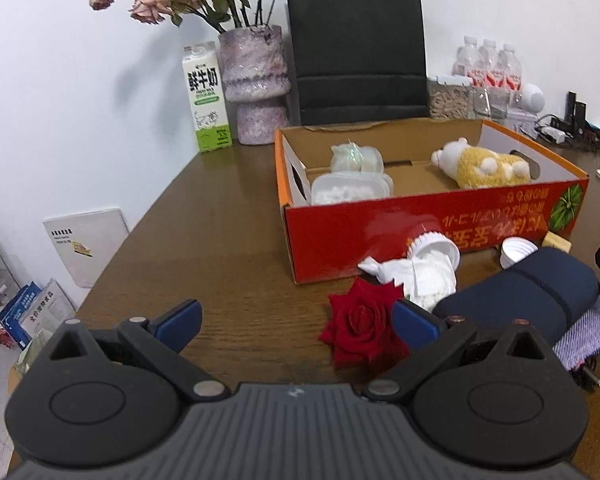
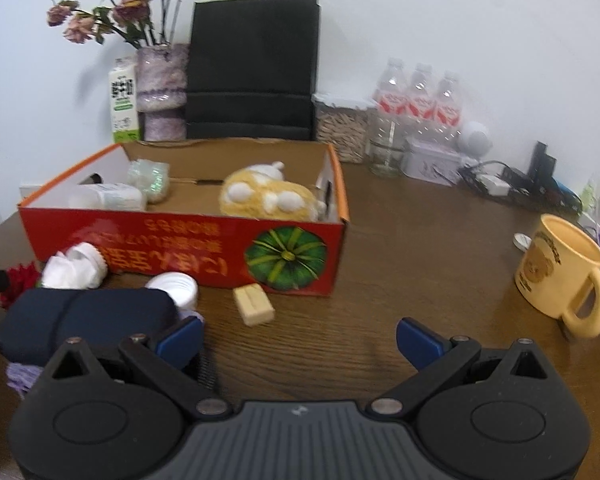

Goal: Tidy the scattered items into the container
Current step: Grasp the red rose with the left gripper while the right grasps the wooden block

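A red cardboard box (image 1: 420, 220) (image 2: 180, 240) stands open on the wooden table, holding a yellow plush toy (image 1: 484, 166) (image 2: 268, 198) and white plastic tubs (image 1: 352, 186). In front of it lie a red rose (image 1: 360, 326), a tipped white jar with tissue (image 1: 424, 264) (image 2: 76, 266), a white lid (image 1: 518, 252) (image 2: 176, 286), a small wooden block (image 2: 254, 304) and a dark blue pouch (image 1: 528, 292) (image 2: 88, 320). My left gripper (image 1: 296, 324) is open, the rose just inside its right finger. My right gripper (image 2: 300, 340) is open over bare table, with the block ahead to its left.
At the back stand a milk carton (image 1: 206, 96), a vase of dried roses (image 1: 256, 80), a black paper bag (image 1: 358, 52), water bottles (image 2: 420, 100) and a jar (image 2: 342, 128). A yellow mug (image 2: 560, 276) sits at the right. A purple cloth (image 1: 588, 332) lies under the pouch.
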A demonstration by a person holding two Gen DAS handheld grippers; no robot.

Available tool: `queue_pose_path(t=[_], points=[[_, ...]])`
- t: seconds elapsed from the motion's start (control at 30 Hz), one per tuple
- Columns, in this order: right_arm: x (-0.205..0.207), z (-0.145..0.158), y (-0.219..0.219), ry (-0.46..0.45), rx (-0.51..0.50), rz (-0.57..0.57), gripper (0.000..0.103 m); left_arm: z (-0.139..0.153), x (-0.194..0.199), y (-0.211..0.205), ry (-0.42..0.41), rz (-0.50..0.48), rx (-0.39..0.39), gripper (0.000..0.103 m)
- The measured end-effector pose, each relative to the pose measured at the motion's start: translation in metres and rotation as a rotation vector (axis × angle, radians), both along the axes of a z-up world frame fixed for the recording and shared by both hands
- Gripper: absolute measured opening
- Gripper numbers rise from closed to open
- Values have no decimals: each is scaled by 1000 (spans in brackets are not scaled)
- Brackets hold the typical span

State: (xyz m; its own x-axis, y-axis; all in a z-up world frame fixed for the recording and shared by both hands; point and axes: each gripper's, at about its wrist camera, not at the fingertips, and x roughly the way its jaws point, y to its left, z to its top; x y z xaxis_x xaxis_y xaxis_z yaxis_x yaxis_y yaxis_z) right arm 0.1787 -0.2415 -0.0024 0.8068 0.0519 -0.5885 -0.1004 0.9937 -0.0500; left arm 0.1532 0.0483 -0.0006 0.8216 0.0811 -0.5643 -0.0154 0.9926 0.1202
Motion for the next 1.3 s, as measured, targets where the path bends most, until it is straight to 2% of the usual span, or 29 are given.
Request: queue_pose_path(t=[0.33, 0.5, 0.8, 0.93, 1.07, 1.13, 1.3], points=[[11, -10, -5, 25, -4, -5, 103, -13, 16, -2, 48, -30, -35, 103], [14, -10, -5, 26, -3, -3, 103, -16, 22, 7, 58, -15, -80, 103], [29, -11, 0, 15, -15, 23, 103, -19, 34, 14, 61, 20, -78, 103], [39, -12, 5, 12, -21, 34, 99, -22, 39, 12, 62, 16, -78, 102], [49, -14, 6, 25, 3, 52, 96, -24, 44, 13, 70, 7, -103, 93], [53, -14, 7, 28, 11, 62, 91, -25, 46, 13, 73, 6, -113, 85], [60, -17, 6, 44, 48, 81, 80, -27, 49, 14, 74, -3, -129, 78]])
